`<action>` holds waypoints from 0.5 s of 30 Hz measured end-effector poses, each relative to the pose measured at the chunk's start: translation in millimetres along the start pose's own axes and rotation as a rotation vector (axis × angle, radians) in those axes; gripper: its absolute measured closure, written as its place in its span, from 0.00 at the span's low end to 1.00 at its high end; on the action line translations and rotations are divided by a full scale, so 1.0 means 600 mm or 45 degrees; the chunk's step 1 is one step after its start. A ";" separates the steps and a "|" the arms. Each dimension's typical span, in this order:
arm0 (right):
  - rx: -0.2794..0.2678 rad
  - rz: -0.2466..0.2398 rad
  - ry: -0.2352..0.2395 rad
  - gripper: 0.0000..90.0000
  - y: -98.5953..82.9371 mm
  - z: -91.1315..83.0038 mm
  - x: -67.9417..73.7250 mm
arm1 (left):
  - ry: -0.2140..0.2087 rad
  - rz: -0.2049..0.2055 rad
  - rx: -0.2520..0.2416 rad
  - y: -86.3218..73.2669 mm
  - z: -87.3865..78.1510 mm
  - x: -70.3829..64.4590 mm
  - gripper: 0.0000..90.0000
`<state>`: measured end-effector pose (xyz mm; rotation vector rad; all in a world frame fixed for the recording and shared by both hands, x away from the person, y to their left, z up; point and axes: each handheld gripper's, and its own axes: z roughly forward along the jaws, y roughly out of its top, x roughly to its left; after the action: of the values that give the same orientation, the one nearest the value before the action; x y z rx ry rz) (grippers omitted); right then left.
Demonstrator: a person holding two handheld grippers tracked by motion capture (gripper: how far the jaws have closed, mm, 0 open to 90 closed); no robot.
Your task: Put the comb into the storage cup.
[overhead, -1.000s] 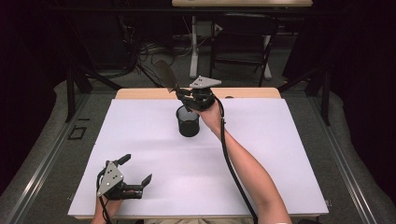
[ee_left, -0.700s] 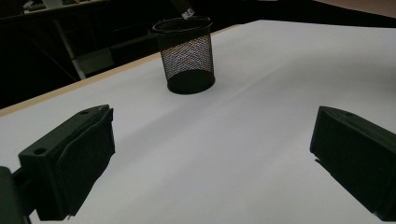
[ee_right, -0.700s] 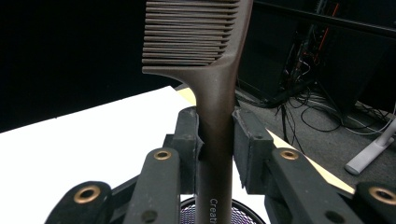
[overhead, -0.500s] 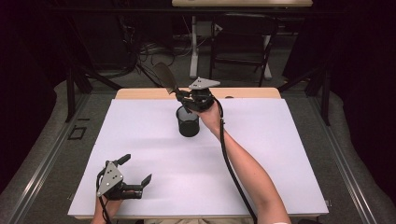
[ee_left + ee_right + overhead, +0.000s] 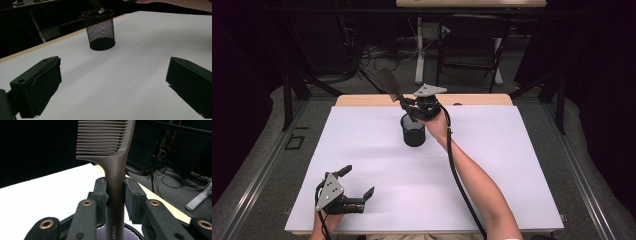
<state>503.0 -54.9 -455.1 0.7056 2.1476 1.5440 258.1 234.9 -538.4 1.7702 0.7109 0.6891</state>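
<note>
Little is changing since the earlier frame: my right fingers (image 5: 115,195) are still pinching the comb (image 5: 110,147) above the mesh cup (image 5: 413,130) near the tabletop's far edge; next I am lowering it in, left fingers (image 5: 360,187) spread.

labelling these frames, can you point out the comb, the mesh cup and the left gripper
comb (image 5: 115,182), right gripper view, on its handle between the jaws
mesh cup (image 5: 100,32), left gripper view, on its wire wall
left gripper (image 5: 357,186), high view, midway between its fingertips
</note>
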 end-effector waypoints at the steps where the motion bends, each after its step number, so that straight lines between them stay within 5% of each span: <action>1: -0.001 -0.001 -0.002 0.81 -0.001 0.000 0.000 | 0.001 0.001 0.000 0.000 0.000 0.000 0.00; 15: 0.014 0.000 0.005 0.81 -0.007 0.003 0.000 | 0.000 0.000 -0.003 0.000 0.000 0.000 0.00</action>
<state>503.5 -54.8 -459.9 0.7065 2.1604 1.5358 257.9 235.0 -538.2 1.7681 0.7096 0.6900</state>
